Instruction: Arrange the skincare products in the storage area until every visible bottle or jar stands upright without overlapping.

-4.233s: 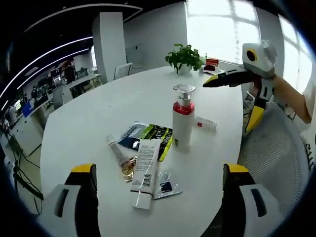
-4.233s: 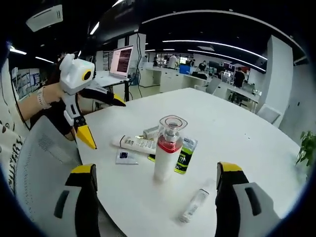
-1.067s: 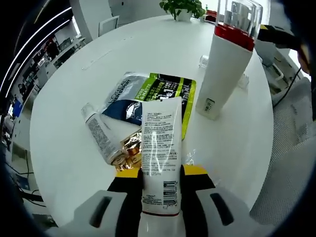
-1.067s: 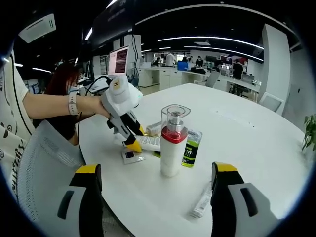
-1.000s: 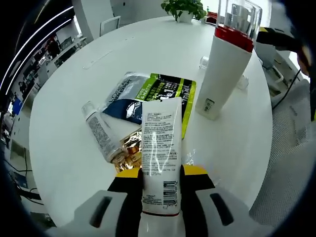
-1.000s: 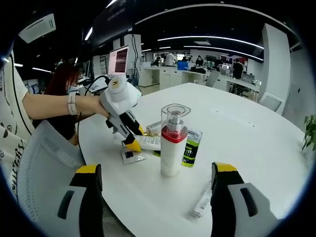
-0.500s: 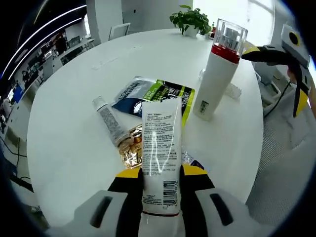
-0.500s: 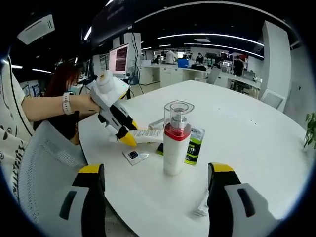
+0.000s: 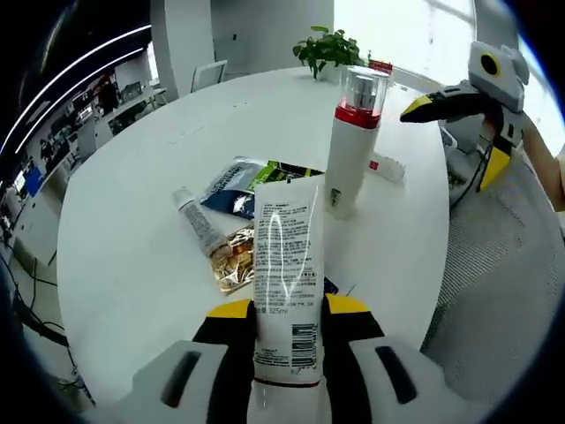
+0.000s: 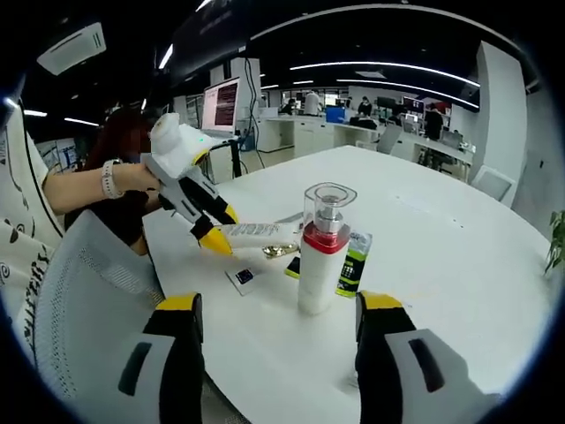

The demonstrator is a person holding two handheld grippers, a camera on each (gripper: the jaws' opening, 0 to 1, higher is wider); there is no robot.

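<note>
Left tool [image 9: 287,311]: clamped on flat white squeeze tube [image 9: 285,252], lifted off round white worktop [image 9: 132,238]. Right tool [image 10: 278,322]: jaws apart, empty. White red-collared pump bottle [image 10: 320,249]: upright mid-worktop, beside green-black sachet [image 10: 355,262].

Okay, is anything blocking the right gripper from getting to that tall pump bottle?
Nothing visible is. In the right gripper view the open right gripper faces the upright pump bottle across bare white table. The left gripper, holding the white tube, sits off to one side.
</note>
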